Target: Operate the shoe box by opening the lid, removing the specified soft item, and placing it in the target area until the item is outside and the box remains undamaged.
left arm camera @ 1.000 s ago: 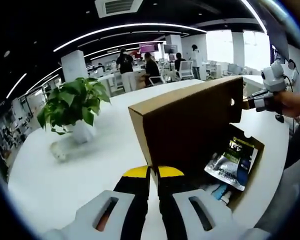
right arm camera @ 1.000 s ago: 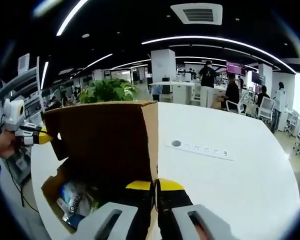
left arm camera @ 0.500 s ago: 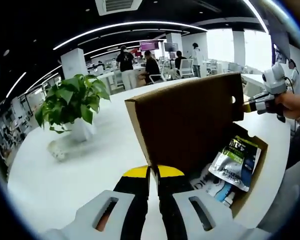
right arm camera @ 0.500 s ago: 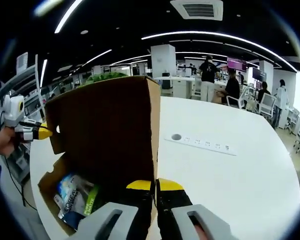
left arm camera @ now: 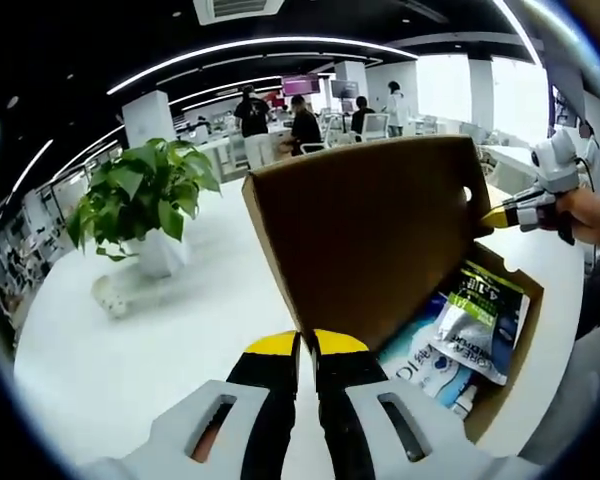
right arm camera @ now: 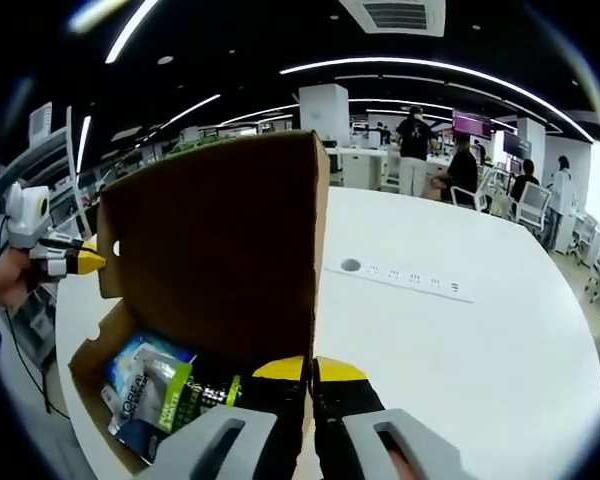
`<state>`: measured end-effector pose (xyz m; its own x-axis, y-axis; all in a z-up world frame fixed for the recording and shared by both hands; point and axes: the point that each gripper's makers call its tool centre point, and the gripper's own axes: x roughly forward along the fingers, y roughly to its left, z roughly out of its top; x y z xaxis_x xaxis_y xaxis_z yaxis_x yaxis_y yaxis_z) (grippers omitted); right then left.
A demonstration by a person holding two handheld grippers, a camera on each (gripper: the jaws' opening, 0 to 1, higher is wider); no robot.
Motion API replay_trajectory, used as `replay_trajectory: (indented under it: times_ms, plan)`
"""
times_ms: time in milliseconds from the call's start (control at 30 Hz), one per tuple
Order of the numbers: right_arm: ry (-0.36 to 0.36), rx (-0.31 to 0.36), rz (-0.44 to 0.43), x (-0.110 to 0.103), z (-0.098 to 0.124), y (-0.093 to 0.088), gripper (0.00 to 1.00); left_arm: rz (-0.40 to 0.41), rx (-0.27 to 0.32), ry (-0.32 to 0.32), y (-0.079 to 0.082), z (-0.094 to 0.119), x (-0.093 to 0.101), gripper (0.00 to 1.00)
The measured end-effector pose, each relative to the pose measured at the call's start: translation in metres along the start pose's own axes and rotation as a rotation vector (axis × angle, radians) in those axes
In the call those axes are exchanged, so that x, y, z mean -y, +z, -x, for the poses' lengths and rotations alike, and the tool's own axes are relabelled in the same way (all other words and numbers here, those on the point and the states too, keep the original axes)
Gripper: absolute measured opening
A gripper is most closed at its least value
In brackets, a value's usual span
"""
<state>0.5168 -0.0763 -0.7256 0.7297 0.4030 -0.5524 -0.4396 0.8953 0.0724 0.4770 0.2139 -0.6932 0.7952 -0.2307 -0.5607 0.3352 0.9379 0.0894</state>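
Brown corrugated cardboard shoe box (left arm camera: 500, 330) sits on the round white tabletop (left arm camera: 130, 350), its hinged lid (left arm camera: 380, 230) raised near upright. Left claw (left arm camera: 307, 345) has its yellow-tipped jaws pressed together on the lid's near corner edge; right claw (right arm camera: 309, 372) pinches the opposite corner edge of the same lid (right arm camera: 220, 260) in the same way. Each claw also appears at the far end of the lid in the other's view. Task items lie inside the box, just beyond and below the claws: glossy soft pouches, a silver-and-green one (left arm camera: 477, 318) over white-and-blue packs (right arm camera: 145, 375). Judgement: pouches look light, limp and slippery; film will crumple and slide, so pinch a sealed flat edge or corner, not the bulging middle. Lid is thin board, likely to crease at the hinge if pushed back hard. A potted green plant (left arm camera: 145, 205) stands well beyond the left claw.
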Motion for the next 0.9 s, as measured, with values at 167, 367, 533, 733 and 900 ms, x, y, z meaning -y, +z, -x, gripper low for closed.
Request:
replay_trajectory:
  times_ms: [167, 367, 533, 733, 900]
  plan:
    - [0.001, -0.001, -0.007, 0.002, -0.003, 0.001, 0.0, 0.014, 0.0, -0.001, 0.001, -0.004, -0.003, 0.03]
    - [0.003, -0.003, -0.009, 0.002, -0.005, 0.002, 0.0, 0.017, -0.004, 0.0, 0.002, -0.009, -0.005, 0.03]
    - [0.003, -0.007, -0.013, 0.002, -0.007, 0.003, 0.0, 0.02, -0.013, 0.003, 0.003, -0.014, -0.008, 0.03]
    - [0.005, -0.014, -0.01, 0.003, -0.01, 0.004, 0.0, 0.035, -0.015, 0.009, 0.003, -0.02, -0.011, 0.02]
    - [0.002, -0.018, -0.011, 0.004, -0.014, 0.004, 0.0, 0.052, -0.016, 0.012, 0.003, -0.027, -0.014, 0.02]
